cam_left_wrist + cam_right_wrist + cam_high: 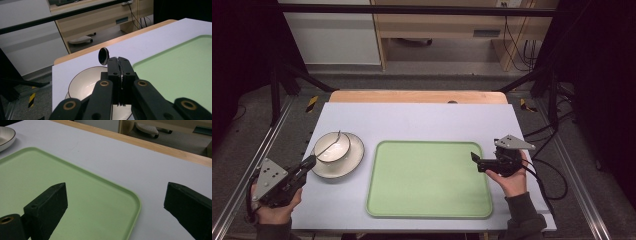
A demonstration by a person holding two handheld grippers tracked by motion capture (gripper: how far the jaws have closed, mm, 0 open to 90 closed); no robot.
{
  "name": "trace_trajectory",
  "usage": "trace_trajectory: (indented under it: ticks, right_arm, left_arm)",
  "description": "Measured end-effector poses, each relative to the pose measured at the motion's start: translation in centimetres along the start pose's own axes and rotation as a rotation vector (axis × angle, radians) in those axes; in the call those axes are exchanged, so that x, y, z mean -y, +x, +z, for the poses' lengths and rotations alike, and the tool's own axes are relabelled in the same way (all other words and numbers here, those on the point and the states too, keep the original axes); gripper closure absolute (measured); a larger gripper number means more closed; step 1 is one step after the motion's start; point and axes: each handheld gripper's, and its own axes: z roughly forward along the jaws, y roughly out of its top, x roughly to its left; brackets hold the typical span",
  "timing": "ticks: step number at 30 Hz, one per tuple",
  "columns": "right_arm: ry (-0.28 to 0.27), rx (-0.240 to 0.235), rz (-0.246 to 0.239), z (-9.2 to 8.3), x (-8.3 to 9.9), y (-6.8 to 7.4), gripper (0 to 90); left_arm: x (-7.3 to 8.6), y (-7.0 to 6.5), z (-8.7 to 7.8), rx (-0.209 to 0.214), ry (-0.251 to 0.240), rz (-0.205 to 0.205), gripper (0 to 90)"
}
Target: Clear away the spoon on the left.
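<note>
Left gripper (119, 65) clamped on a thin metal spoon handle; right gripper (115, 202) spread wide over the tray's corner.

The left gripper's black jaws pinch the shiny steel spoon (103, 56) by its handle, bowl end lifted above the white dark-rimmed ceramic bowl (332, 146), which sits on a matching saucer (354, 160) left of the pale green rectangular plastic tray (430, 179). The edge-on grip likely keeps the slim handle from twisting. The right gripper hovers empty at the tray's right edge, probably waiting to steady or receive something.
</note>
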Motion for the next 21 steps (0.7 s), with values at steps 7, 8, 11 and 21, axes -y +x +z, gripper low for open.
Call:
trace_trajectory:
  ticks: [7, 8, 11, 21]
  right_arm:
    - [-0.002, -0.001, -0.001, -0.1, 0.0, 0.0, 5.2]
    - [-0.003, -0.001, 0.003, -0.1, 0.0, 0.0, 5.2]
    - [-0.002, -0.001, -0.002, -0.1, 0.0, 0.0, 5.2]
    - [0.002, -0.001, 0.0, 0.0, 0.0, 0.0, 5.2]
  left_arm:
    - [-0.3, -0.5, -0.2, 0.006, -0.015, 0.013, 88.8]
    - [-0.4, -0.6, -0.2, 0.009, -0.017, 0.017, 88.8]
    - [-0.6, -1.1, -0.1, 0.02, -0.018, 0.03, 88.8]
    - [-1.0, -2.8, 0.5, 0.058, -0.01, 0.075, 88.8]
